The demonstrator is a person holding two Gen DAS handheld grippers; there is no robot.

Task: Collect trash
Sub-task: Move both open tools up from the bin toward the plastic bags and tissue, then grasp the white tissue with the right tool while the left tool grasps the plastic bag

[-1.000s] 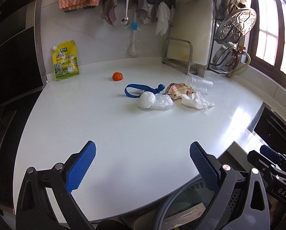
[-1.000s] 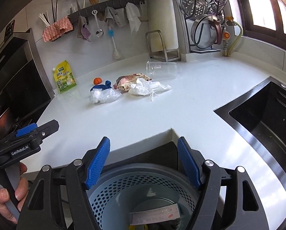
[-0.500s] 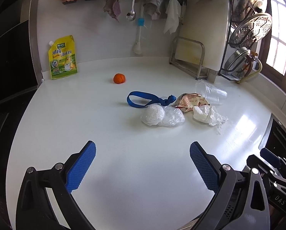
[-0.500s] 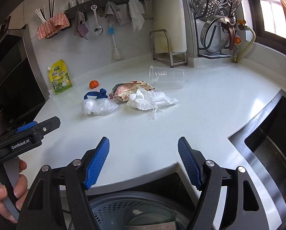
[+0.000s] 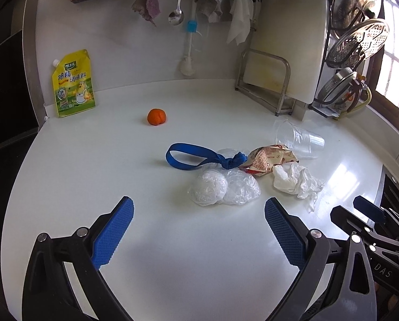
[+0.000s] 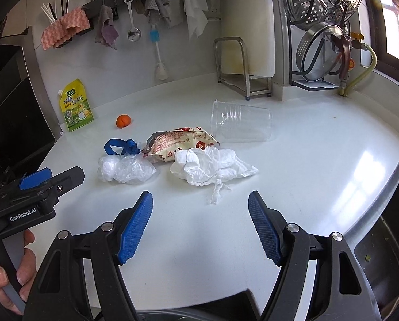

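Observation:
Trash lies on the white counter: a clear plastic bag [image 5: 223,188] [image 6: 124,169], a blue strap [image 5: 196,157] [image 6: 122,146], a printed snack wrapper [image 5: 269,157] [image 6: 180,143], a crumpled white tissue [image 5: 295,180] [image 6: 210,167], a tipped clear cup [image 5: 299,139] [image 6: 241,124] and an orange peel [image 5: 156,117] [image 6: 123,121]. My left gripper [image 5: 199,235] is open and empty, just short of the plastic bag. My right gripper [image 6: 200,228] is open and empty, just short of the tissue.
A yellow seasoning pouch [image 5: 73,85] leans on the back wall. A cutting board in a metal stand [image 5: 282,53] and a rack of steamer lids [image 6: 325,26] stand at the back right. The sink [image 6: 386,240] is at the right.
Both grippers have moved forward from above the blue bin at the counter's front edge to over the counter, closer to the trash pile. Both stayed open.

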